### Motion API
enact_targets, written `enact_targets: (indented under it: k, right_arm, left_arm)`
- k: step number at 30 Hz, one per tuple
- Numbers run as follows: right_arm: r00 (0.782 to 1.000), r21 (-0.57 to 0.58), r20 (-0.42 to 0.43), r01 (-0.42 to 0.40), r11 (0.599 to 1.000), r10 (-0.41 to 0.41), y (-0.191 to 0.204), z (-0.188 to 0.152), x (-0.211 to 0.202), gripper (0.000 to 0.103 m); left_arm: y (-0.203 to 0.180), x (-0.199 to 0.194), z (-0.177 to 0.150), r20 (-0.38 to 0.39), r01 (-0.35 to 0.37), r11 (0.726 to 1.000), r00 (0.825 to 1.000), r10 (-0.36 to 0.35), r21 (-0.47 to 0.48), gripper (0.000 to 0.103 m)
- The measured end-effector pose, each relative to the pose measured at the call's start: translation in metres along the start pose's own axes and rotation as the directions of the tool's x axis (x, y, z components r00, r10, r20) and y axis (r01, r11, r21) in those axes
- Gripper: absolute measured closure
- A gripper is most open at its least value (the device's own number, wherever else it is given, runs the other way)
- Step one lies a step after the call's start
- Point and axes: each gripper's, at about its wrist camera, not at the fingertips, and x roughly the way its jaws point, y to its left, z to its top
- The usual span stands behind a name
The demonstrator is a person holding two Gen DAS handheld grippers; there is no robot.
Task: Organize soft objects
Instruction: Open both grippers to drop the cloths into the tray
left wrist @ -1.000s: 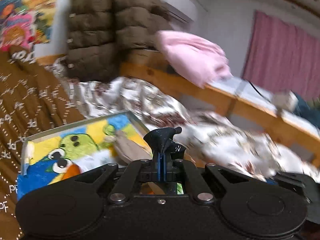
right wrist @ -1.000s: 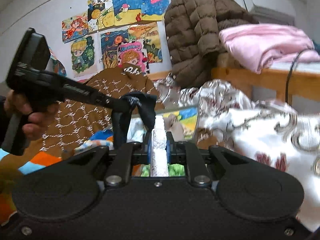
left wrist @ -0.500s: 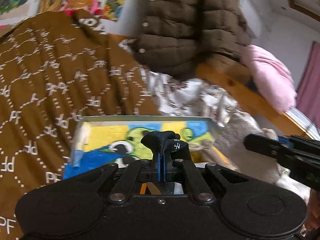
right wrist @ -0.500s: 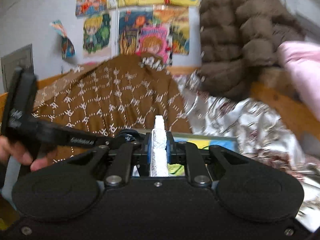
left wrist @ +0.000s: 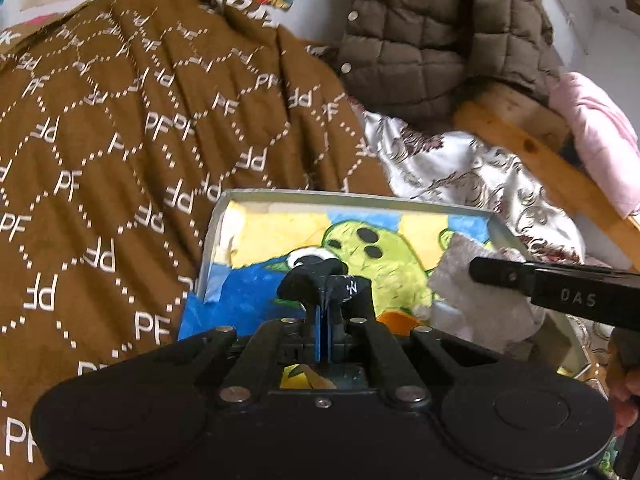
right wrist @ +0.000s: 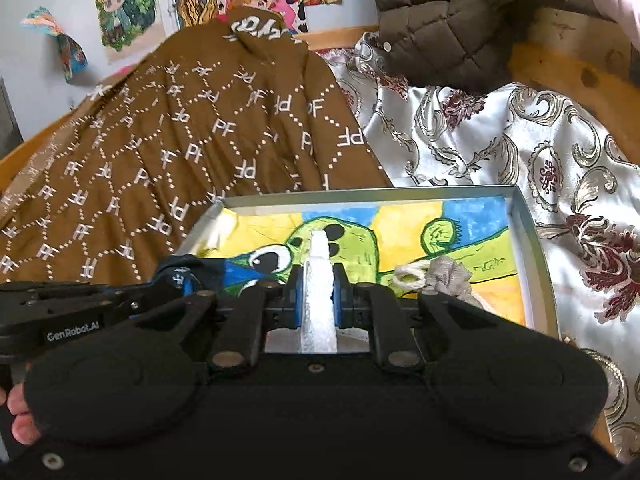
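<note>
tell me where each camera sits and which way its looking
Left wrist: on the left tool, angled down at the tray; it grips a black sock; the right tool's arm crosses at right.
Right wrist: on the right tool, angled down at the same tray; it grips a white sock; the left tool and a hand show at left.
Shared: tray, brown blanket, quilted jacket.

left gripper [left wrist: 325, 280]: jaws clamped | right gripper [right wrist: 320, 268]: jaws clamped, both angled downward
</note>
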Motion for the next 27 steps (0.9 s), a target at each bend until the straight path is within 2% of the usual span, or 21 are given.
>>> enact_targets:
  k: [3,5,8,10,12,14,21,26,27]
  right_arm:
    - [1.0,-0.026,-0.008,0.03,0.999,-0.03,-0.002,0.003,0.007,0.092]
    - [0.999,-0.043,-0.01,0.05,0.998,-0.05,-0.011,0.016,0.01,0.087]
    - [0.998,-0.077,-0.005,0.065,0.995,-0.065,-0.014,0.023,0.013,0.077]
    - [0.997,-0.098,0.003,0.075,0.992,-0.075,-0.012,0.022,0.006,0.066]
    - [0.997,-0.113,0.012,0.08,0.99,-0.079,-0.011,0.02,-0.001,0.06]
    - [0.997,-0.121,0.018,0.078,0.99,-0.076,-0.012,0.019,-0.01,0.056]
    - [0.997,-0.128,0.053,0.065,0.99,-0.058,-0.016,0.02,-0.05,0.041]
    - [0.994,-0.126,0.099,0.053,0.991,-0.041,-0.021,0.023,-0.093,0.033]
    - [0.993,-0.122,0.109,0.051,0.991,-0.038,-0.023,0.024,-0.103,0.03]
  left_arm:
    - [0.0,0.004,-0.001,-0.018,-0.012,1.0,1.0,0.012,-0.005,0.1]
    - [-0.001,0.004,-0.001,-0.026,-0.024,1.0,0.999,0.023,-0.003,0.097]
    - [-0.002,0.002,0.0,-0.026,-0.037,0.999,0.999,0.037,0.0,0.085]
    - [-0.005,0.0,0.001,-0.027,-0.042,0.999,0.999,0.042,0.006,0.084]
    - [-0.008,-0.003,0.002,-0.029,-0.045,0.999,0.999,0.045,0.015,0.081]
    - [-0.012,-0.007,0.003,-0.029,-0.049,0.998,0.998,0.05,0.034,0.075]
    - [-0.03,-0.035,0.007,0.006,-0.066,0.995,0.998,0.065,0.081,0.065]
    - [-0.042,-0.067,0.013,0.077,-0.077,0.992,0.995,0.069,0.099,0.047]
    - [-0.045,-0.073,0.014,0.091,-0.075,0.992,0.994,0.066,0.1,0.046]
